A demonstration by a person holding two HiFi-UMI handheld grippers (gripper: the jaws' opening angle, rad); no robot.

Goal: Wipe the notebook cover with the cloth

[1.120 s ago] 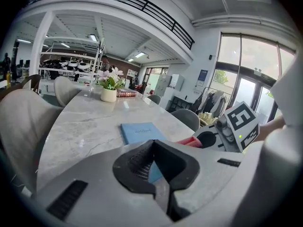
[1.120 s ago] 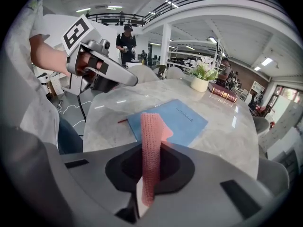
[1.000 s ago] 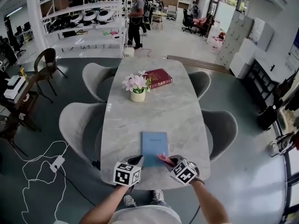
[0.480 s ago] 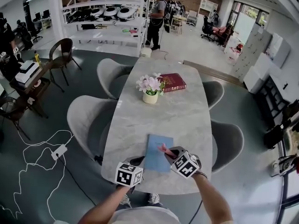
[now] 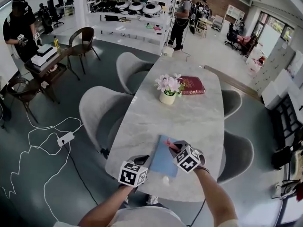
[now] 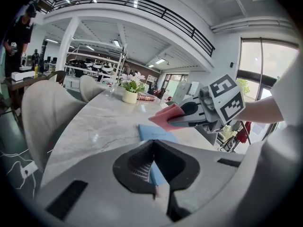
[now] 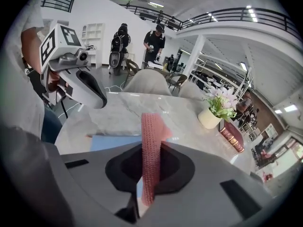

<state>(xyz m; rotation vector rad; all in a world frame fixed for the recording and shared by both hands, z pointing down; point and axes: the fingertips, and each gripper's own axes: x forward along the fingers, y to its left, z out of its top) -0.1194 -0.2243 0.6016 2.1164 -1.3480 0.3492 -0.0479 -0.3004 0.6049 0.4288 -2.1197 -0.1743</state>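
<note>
**Cloth Clamped Above the Cover, Notebook Pinched at Its Edge**

The left gripper is clenched. A thin edge of the blue rectangular notebook is seen running in between its closed fingers. From that grip the notebook is spread flat away from the fingertips, on the grey marble oval table.

The right gripper is clamped on the pink knitted cloth. The cloth is pinched between the two fingers and stands out past their tips as a narrow upright strip. In the left gripper view the cloth is seen projecting from the right gripper over the part of the cover farthest from the left fingertips. Whether it touches the cover cannot be told.

In the head view the notebook is framed by the two tools. The left gripper is set at its near left corner and the right gripper at its right side, with the cloth just ahead of the right fingers.

Well beyond both sets of fingertips, toward the far end of the table, a white pot of pale pink flowers is placed. A dark red hardcover book lies just beside it.
</note>
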